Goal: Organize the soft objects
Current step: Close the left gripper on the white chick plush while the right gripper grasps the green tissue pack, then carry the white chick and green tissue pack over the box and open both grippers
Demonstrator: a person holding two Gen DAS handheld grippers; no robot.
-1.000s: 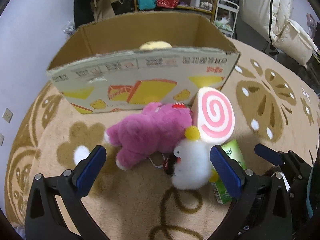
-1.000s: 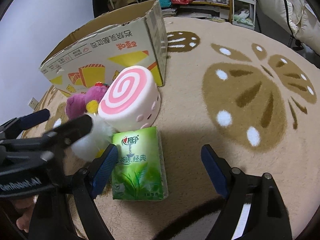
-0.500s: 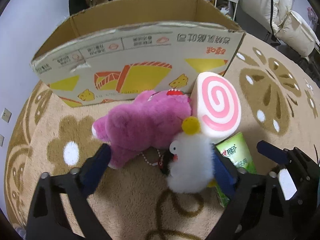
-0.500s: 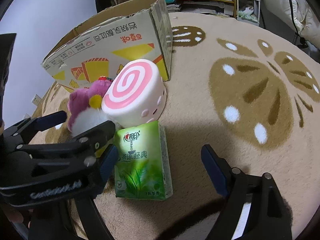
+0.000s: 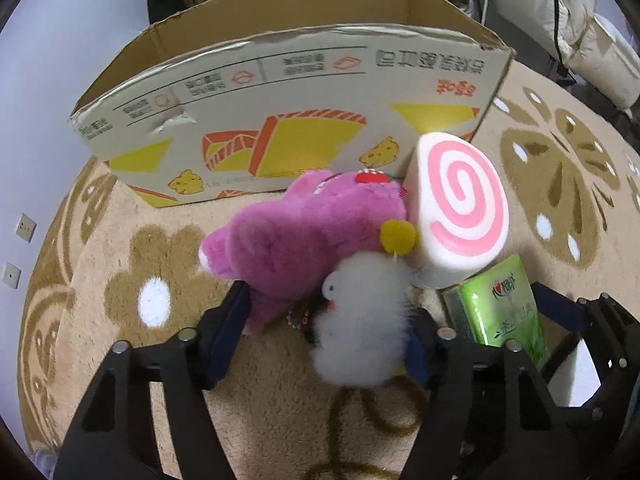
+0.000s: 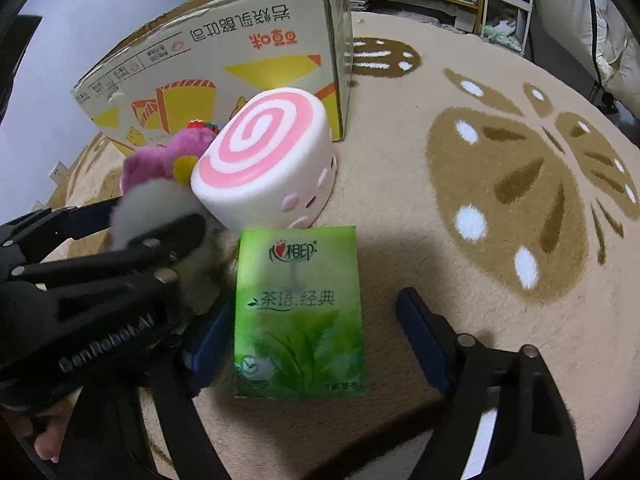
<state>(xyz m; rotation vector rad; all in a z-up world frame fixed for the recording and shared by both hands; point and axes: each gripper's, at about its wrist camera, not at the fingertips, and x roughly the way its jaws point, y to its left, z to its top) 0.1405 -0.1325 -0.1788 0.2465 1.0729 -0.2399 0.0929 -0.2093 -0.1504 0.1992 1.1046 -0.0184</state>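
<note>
- A cardboard box (image 5: pixel 288 120) is seen standing open-topped on the patterned rug (image 5: pixel 140 360); its inside is hidden behind the near wall, so its contents cannot be told.
- 4 soft things are gathered on the rug just in front of the box: a purple plush (image 5: pixel 304 232), a white fluffy toy (image 5: pixel 360 320), a pink-swirl roll cushion (image 5: pixel 460 208) and a green tissue pack (image 6: pixel 300 312).
- The left gripper (image 5: pixel 324 332) is held with its 2 fingers apart around the white fluffy toy and the purple plush's lower end; a firm clamp cannot be told.
- The right gripper (image 6: pixel 316 348) is held with its fingers spread on either side of the green tissue pack, which lies flat on the rug, apart from the right-hand finger.
</note>
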